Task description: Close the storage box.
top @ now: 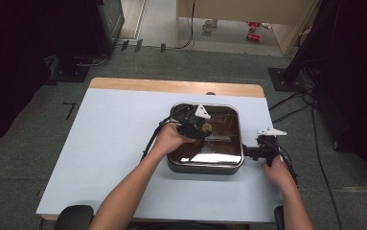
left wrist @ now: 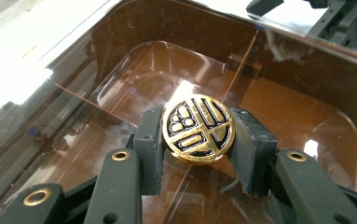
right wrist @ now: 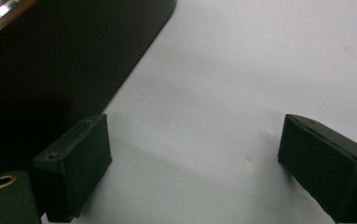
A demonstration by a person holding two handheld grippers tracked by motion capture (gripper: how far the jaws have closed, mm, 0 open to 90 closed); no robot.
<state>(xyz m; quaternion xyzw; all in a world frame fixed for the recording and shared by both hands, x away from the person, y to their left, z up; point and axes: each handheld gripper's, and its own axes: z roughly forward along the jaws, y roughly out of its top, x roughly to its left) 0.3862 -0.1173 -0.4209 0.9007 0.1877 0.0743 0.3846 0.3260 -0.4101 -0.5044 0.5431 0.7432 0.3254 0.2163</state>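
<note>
Already clamped on its target, the left gripper (left wrist: pixel 198 140) holds the round gold-and-black knob (left wrist: pixel 198 129) of a tinted glass lid (left wrist: pixel 120 88) between its two pads, pressed to the knob's opposite sides, as the left gripper view shows. From the high view, the square electric pan (top: pixel 205 165) sits on the white-covered desk (top: pixel 109 158), toward its right half, with the lid apparently seated on it and no gap visible at the rim. The right gripper (right wrist: pixel 195 168) hangs just beside the pan's right edge with its jaws spread wide and nothing between them, over bare desk surface; the pan's dark wall (right wrist: pixel 64 60) lies just to one side of them. By the look of things, the grasp is done and the lift, if that is the aim, is not yet begun; the right gripper seems placed to steady the pan, though it does not touch it. The count: one pan, one lid, one knob, two grippers, two hands. Whether the pan holds anything cannot be told through the brown glass.
</note>
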